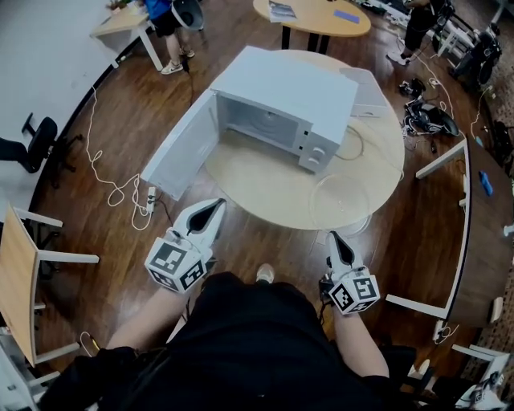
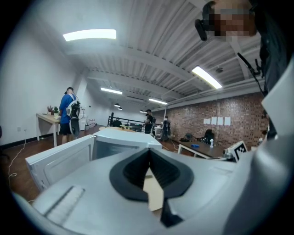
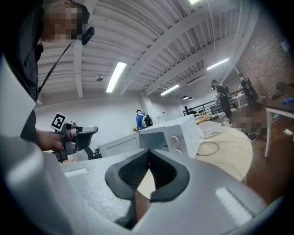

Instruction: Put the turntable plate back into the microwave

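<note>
The white microwave (image 1: 281, 100) stands on the round wooden table (image 1: 265, 185) with its door (image 1: 181, 148) swung open to the left and its cavity showing. The clear glass turntable plate (image 1: 340, 201) lies flat on the table in front of the microwave's control panel, near the table's front right edge. My left gripper (image 1: 210, 210) is shut and holds nothing, just off the table's front left edge below the door. My right gripper (image 1: 337, 239) is shut and holds nothing, just short of the plate. In the left gripper view the left gripper (image 2: 149, 150) points at the microwave (image 2: 124, 144). In the right gripper view the right gripper (image 3: 149, 151) faces the microwave (image 3: 172, 135).
A white box (image 1: 368, 98) and a loose cable (image 1: 353, 144) lie on the table to the right of the microwave. A power strip (image 1: 150, 201) with a cord lies on the floor at the left. A desk (image 1: 18, 281), a chair (image 1: 36, 144) and a person (image 1: 165, 20) stand around.
</note>
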A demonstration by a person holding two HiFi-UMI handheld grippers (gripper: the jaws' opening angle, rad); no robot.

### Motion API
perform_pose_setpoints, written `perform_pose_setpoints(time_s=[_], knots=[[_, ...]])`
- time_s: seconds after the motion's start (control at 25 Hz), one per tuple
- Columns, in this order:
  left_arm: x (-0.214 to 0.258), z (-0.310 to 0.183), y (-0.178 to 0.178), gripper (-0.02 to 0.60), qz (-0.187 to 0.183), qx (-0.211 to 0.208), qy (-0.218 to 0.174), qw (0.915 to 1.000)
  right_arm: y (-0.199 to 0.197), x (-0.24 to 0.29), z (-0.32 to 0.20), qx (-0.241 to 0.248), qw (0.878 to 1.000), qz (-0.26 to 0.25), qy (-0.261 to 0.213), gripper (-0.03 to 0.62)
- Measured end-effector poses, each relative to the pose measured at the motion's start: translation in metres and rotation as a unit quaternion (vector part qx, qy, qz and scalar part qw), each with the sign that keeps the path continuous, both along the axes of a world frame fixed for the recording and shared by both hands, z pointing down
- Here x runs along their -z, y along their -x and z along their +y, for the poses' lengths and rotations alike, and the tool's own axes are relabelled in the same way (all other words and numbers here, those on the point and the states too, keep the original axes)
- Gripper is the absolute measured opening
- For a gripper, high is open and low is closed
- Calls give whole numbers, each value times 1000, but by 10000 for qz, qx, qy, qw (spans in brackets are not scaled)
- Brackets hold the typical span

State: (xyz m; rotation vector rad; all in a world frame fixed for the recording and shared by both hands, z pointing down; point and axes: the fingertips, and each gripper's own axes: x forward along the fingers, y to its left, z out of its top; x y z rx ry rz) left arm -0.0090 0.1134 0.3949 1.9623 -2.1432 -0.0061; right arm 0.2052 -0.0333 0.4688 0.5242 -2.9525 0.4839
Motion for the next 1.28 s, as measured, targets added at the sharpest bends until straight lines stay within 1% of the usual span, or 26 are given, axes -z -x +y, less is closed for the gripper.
perform_pose_setpoints(time_s=[0.12, 0.24, 0.36, 0.56, 0.76, 0.88, 0.96, 1.12, 1.28], knots=[[4, 4, 10, 3, -93, 107, 77, 9999, 16, -6, 4, 131, 9998, -79, 133, 0], [7, -2, 19, 3, -119, 203, 37, 9997, 21, -9, 3, 270, 9995, -1, 147, 0], [7, -9, 22, 3, -63, 205, 2, 9998, 18, -13, -3, 231, 9995, 127, 175, 0], [7, -13, 33, 3, -92, 169, -23, 9998, 33, -10, -4, 222, 9996, 112, 125, 0], [8, -36, 42, 3, -89, -108, -30, 9999, 44, -6, -13, 85, 9999, 132, 72, 0], [9, -52, 47, 3, -79, -307, -58, 9995, 48, -1, -16, 33, 9998, 181, -75, 0], [11, -60, 51, 3, -62, -418, -66, 9991, 50, 2, -23, -101, 9997, 188, -134, 0], [5, -71, 55, 3, -54, -658, 10, 9978, 56, -4, -35, -393, 9991, 175, -35, 0], [1, -85, 71, 3, -64, -825, 36, 9966, 71, -8, -38, -453, 9987, 222, -65, 0]])
